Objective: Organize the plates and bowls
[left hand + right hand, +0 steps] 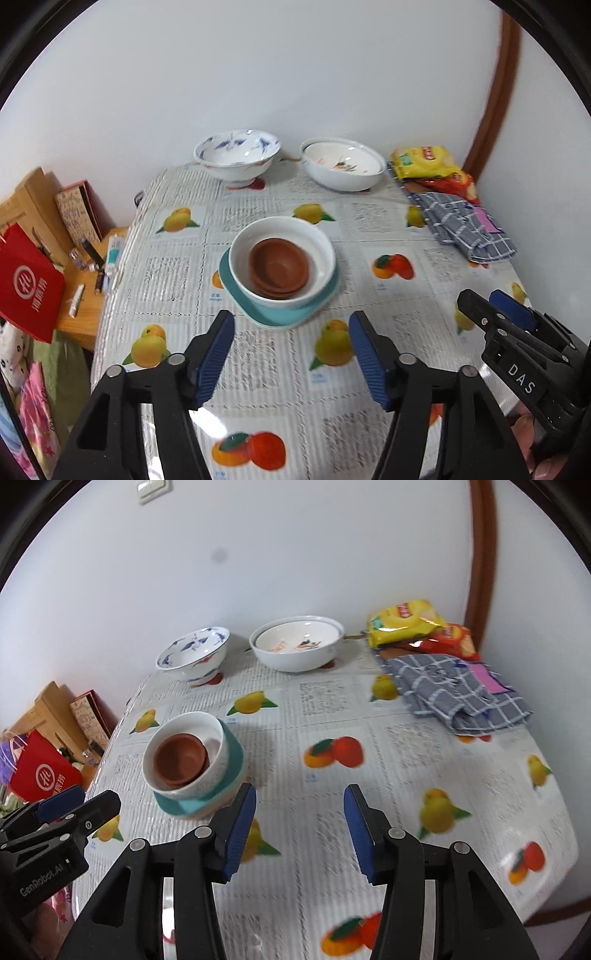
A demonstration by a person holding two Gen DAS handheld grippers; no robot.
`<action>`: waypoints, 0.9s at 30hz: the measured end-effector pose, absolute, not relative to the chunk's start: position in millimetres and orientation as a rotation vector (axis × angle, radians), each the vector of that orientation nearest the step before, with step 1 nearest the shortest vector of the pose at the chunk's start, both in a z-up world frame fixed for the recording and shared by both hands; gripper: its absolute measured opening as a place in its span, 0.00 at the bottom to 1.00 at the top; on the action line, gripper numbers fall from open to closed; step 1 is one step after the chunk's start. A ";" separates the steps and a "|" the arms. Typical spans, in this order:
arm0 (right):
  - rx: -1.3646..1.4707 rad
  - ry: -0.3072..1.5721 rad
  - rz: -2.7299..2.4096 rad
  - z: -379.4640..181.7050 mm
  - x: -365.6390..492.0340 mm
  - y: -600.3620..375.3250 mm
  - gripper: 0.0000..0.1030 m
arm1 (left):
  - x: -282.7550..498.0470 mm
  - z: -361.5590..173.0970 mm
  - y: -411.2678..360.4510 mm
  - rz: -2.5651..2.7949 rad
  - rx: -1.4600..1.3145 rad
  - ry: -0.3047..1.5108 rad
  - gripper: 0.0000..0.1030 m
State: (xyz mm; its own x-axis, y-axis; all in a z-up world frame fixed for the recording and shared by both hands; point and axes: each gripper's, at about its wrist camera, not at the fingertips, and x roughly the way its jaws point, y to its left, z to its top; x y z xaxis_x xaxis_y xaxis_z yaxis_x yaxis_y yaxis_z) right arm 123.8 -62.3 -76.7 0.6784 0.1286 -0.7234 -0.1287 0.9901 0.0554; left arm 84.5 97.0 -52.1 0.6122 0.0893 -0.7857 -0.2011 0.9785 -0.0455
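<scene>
A stack stands mid-table: brown saucers [279, 267] inside a white bowl [282, 258] on a teal plate [280, 315]. In the right wrist view the same white bowl [184, 753] sits on the teal plate [195, 805] at the left. At the far edge stand a blue-patterned bowl [236, 153] and a wide white bowl [341, 162] with another dish nested in it. My left gripper [291, 354] is open just short of the stack, nothing between its blue pads. My right gripper [300, 830] is open over bare tablecloth, right of the stack, and shows from the side in the left wrist view [495, 314].
The table [369, 775] has a fruit-print cloth. A grey checked cloth [461, 225] and yellow and red snack bags [428, 162] lie at the back right. Left of the table are a red bag [29, 284], boxes and small items on a low wooden stand.
</scene>
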 end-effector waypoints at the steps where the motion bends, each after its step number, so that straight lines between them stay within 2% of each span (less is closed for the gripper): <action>1: -0.001 0.809 0.134 -73.0 117.9 -66.3 0.48 | 79.9 -47.6 92.5 0.167 -0.127 0.888 0.69; 3: -0.013 0.788 0.106 -64.1 102.7 -72.8 0.48 | 66.7 -36.7 82.0 0.163 -0.101 0.856 0.73; 4: -0.022 0.776 0.093 -59.5 94.4 -75.1 0.53 | 60.5 -32.2 76.8 0.167 -0.087 0.845 0.76; 5: -0.026 0.769 0.089 -56.7 89.1 -76.3 0.64 | 53.9 -27.4 71.3 0.173 -0.073 0.831 0.80; 7: -0.022 0.746 0.087 -50.2 73.8 -80.9 0.76 | 43.6 -20.1 64.3 0.176 -0.058 0.809 0.83; 11: -0.028 0.723 0.062 -42.7 44.4 -89.8 0.84 | 23.8 -10.5 55.9 0.164 -0.059 0.790 0.83; 17: -0.057 0.689 -0.019 -37.1 11.3 -102.8 0.90 | 0.9 -2.3 52.8 0.200 -0.068 0.760 0.84; 27: -0.022 0.687 -0.030 -33.0 -14.0 -111.9 0.90 | -15.9 0.6 49.9 0.197 -0.078 0.748 0.84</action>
